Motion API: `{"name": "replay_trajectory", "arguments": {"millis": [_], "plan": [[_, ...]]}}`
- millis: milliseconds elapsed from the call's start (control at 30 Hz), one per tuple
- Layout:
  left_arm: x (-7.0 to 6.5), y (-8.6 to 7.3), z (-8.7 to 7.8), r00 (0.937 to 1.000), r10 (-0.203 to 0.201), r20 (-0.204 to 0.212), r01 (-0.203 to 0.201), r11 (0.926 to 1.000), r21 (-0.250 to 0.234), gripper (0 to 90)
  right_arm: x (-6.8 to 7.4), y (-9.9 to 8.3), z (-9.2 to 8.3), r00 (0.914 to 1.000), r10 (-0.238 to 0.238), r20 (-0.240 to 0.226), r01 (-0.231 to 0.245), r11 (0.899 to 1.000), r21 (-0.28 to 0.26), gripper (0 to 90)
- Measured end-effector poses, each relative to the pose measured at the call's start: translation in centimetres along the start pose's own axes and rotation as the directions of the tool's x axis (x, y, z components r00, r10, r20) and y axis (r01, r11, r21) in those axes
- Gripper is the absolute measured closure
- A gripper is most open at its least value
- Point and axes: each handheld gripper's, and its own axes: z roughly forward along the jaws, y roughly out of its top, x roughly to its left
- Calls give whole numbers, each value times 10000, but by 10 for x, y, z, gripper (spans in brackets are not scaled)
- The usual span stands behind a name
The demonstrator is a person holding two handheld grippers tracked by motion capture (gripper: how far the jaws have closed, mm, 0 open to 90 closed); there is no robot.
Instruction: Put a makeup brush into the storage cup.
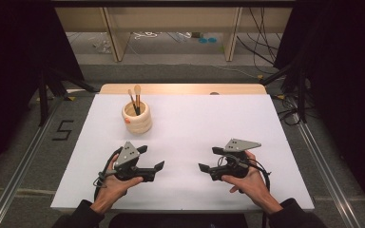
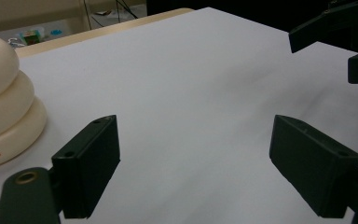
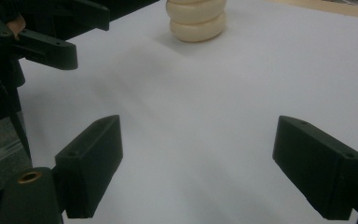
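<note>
Near table's front edge, you held left gripper [image 1: 151,158] and right gripper [image 1: 210,158] low, jaws of both spread wide, nothing gripped. Ribbed cream holder [image 1: 137,118] with two brushes [image 1: 135,99] stood toward far-left corner. Risk: a careless reach would've tipped the holder, spilling brushes.

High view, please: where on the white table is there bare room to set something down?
The white table is bare right of the ringed holder with its brushes, and between the left hand-held gripper and right hand-held gripper. The far-left corner is tightest.
</note>
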Motion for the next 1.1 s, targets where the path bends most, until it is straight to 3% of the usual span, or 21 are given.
{"name": "replay_trajectory", "arguments": {"millis": [433, 1100], "plan": [[-10, -5, -3, 9999, -87, 62, 87, 9999, 55, 161, 1, 0, 1, 10000, -35, -60, 35, 10000, 33, 165], [-6, -6, -4, 9996, -275, 27, 275, 9996, -44, 161, 1, 0, 0, 9999, -65, -84, 66, 9999, 89, 164]]}}
